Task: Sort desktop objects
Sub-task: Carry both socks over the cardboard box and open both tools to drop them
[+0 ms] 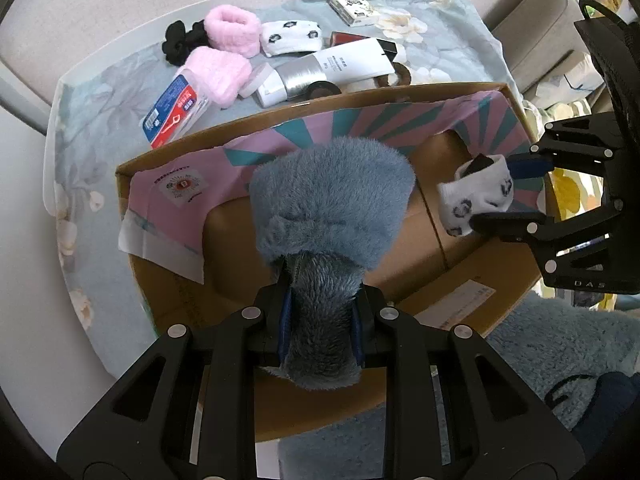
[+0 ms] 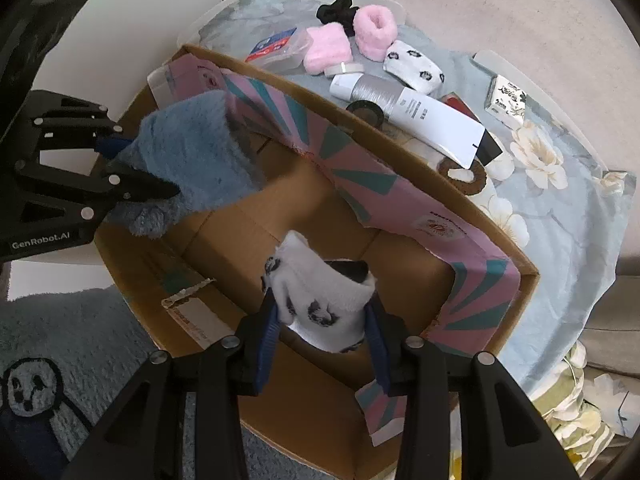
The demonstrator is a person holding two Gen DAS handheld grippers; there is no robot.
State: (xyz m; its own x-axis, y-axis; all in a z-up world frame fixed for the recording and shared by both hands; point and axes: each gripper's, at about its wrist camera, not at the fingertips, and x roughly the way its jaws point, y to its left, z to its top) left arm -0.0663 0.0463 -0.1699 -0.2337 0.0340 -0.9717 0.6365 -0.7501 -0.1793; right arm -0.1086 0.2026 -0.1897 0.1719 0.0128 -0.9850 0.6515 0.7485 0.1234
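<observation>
Both fingers grip: left [image 1: 320,334] blue fuzzy sock [image 1: 332,200], right [image 2: 324,340] white sock [image 2: 320,296], toe hidden.

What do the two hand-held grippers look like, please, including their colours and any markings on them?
Both are matte black linkage frames with silver round rivets and blue pads inside the fingers. The left hand-held gripper bears white "GenRobot.AI" lettering on its body, seen in the right wrist view. The right hand-held gripper shows pale "DAS" letters in the left wrist view, with a black cable above it.

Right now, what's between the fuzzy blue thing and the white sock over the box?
Nothing hangs between the fuzzy blue item and the white sock. In the left wrist view, only the bare floor of the cardboard box shows in that gap.
</observation>
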